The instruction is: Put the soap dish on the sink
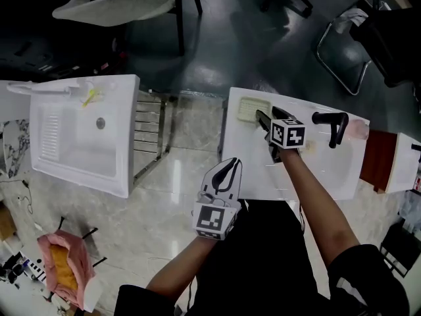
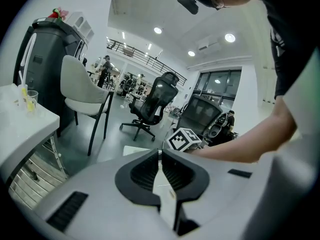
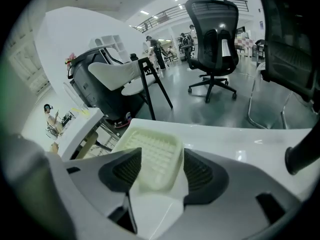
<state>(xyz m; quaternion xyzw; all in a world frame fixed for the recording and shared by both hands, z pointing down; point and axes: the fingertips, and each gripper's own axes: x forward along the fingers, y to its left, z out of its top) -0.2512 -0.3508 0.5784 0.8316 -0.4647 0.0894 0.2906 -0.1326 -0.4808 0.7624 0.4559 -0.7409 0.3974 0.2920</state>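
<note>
- We see the right tool [image 1: 269, 116] pointing down over the white sink [image 1: 316, 171], with its jaws wide apart.
- The soap dish [image 3: 151, 153] lies flat on the sink top, right between those jaws. One pad stands to either side of its near end.
- From the head view, the soap dish [image 1: 252, 108] sits just ahead of the right tool's tips, at the sink's corner.
- The black faucet [image 1: 331, 124] stands to the right of the right tool, apart from it.
- The left tool [image 1: 232, 163] hangs behind and to the left of the right tool, near the sink's edge. Its jaws are together and nothing is between them.
- In the left gripper view, the right tool's marker cube [image 2: 182, 139] shows just beyond the left tool's tips.
- A second sink [image 1: 79, 137] stands well off to the left of the left tool.
- An office chair [image 3: 212, 29] stands far beyond the right tool.
</note>
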